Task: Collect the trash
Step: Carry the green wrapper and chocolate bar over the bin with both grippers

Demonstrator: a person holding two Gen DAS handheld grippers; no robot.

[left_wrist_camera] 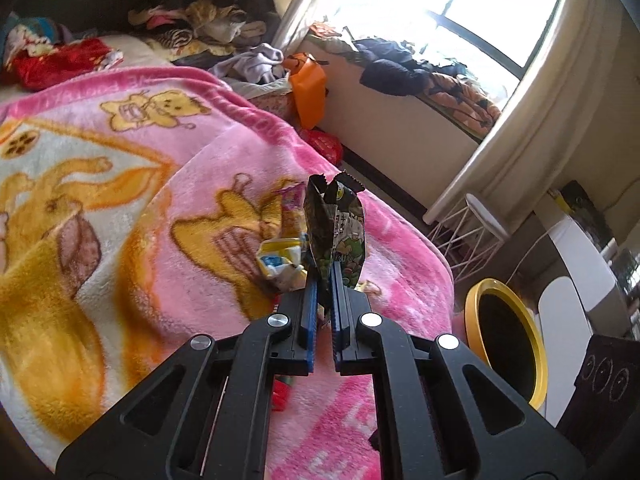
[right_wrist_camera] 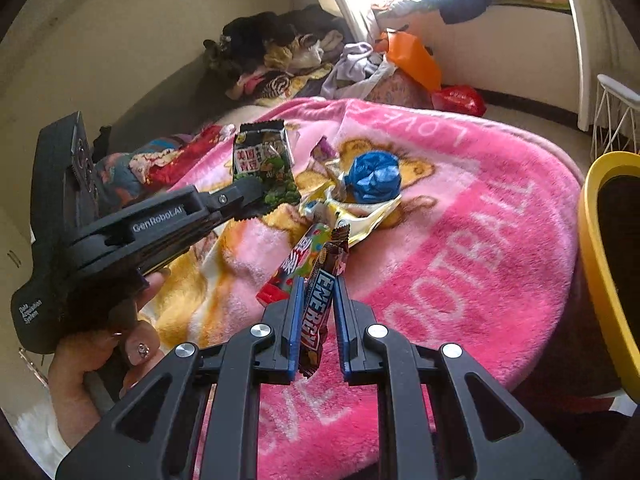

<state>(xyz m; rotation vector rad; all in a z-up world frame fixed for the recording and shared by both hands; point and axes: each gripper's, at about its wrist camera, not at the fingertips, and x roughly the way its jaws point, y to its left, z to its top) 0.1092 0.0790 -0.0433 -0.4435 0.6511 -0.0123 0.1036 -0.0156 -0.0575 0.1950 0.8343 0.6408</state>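
Right gripper [right_wrist_camera: 316,292] fingers pinch energy bar wrapper [right_wrist_camera: 318,304]; left gripper [left_wrist_camera: 325,276] clamps green snack packet [left_wrist_camera: 340,236], both above blanket [right_wrist_camera: 460,260], bin [right_wrist_camera: 600,240] beside it. Thin grips, probably slip before bin.

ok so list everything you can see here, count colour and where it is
dark green snack packet: 1, green and black, clamped in the left gripper above the blanket
brown ENERGY bar wrapper: 1, brown with a blue label, clamped in the right gripper
red candy wrapper: 1, red and multicolour, on the blanket beside the right gripper
crumpled blue ball: 1, blue, on the blanket
yellow-white wrappers: a few, below the blue ball
pink fleece blanket: 1, pink with yellow bears, over the bed
yellow-rimmed bin: 1, yellow rim with a dark inside, beside the bed
orange bag: 1, orange, past the blanket
clothes pile: 1, mixed colours, far end of the bed
left gripper: 1, black, shut
right gripper: 1, black, shut
hand: 1, holding the left gripper
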